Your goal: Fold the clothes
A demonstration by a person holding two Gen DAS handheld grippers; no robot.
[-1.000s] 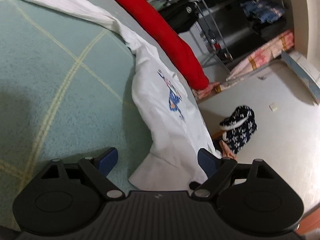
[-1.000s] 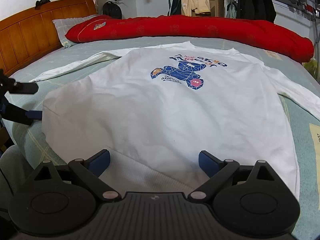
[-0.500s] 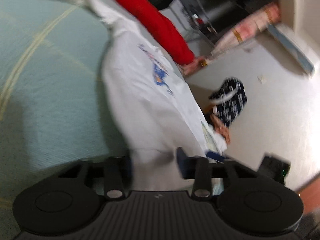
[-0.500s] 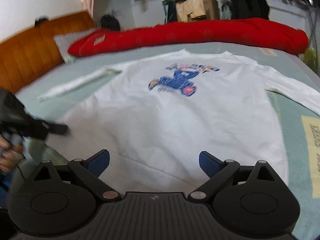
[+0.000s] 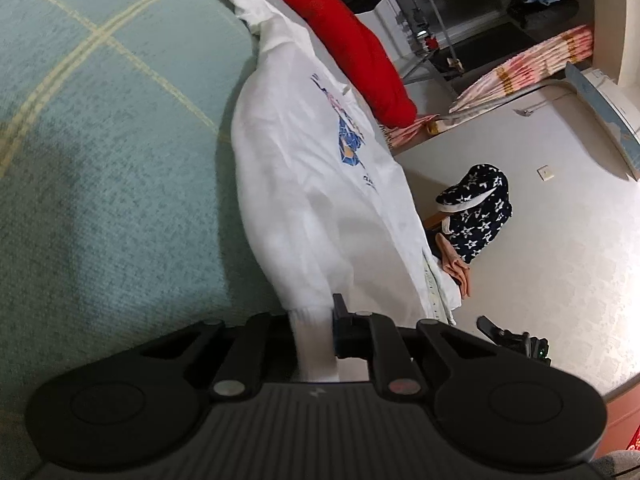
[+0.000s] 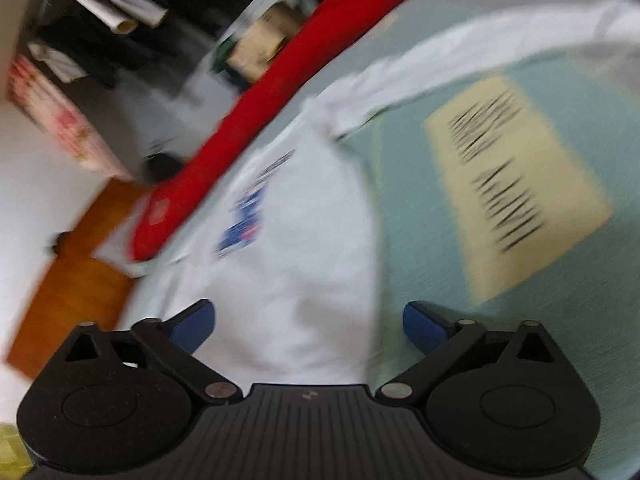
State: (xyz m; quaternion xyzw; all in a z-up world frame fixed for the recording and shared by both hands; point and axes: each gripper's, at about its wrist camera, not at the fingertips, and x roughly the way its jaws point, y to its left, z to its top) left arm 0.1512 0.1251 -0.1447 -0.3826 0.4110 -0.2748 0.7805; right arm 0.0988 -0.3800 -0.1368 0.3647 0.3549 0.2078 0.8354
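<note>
A white sweatshirt [image 5: 312, 200] with a blue print lies spread on the green bed cover [image 5: 100, 160]. My left gripper [image 5: 316, 320] has its jaws closing on the ribbed hem corner, and the white fabric is pinched between the fingers. In the blurred right wrist view, the sweatshirt [image 6: 300, 260] lies slanted with one sleeve trailing to the upper right. My right gripper [image 6: 308, 324] stands open over the sweatshirt's lower edge, its blue pads [image 6: 192, 324] wide apart with nothing gripped.
A long red quilt [image 5: 340, 32] lies rolled along the far side of the bed. A starred slipper [image 5: 476, 208] and a pink cloth lie on the floor past the bed edge. A cream patch [image 6: 512, 184] with dark lettering marks the cover. Shelves of clothes stand behind.
My left gripper went from wide open to pinching the hem corner. My right gripper rolled and swung sideways, so the sweatshirt now appears slanted and blurred; its jaws stayed open.
</note>
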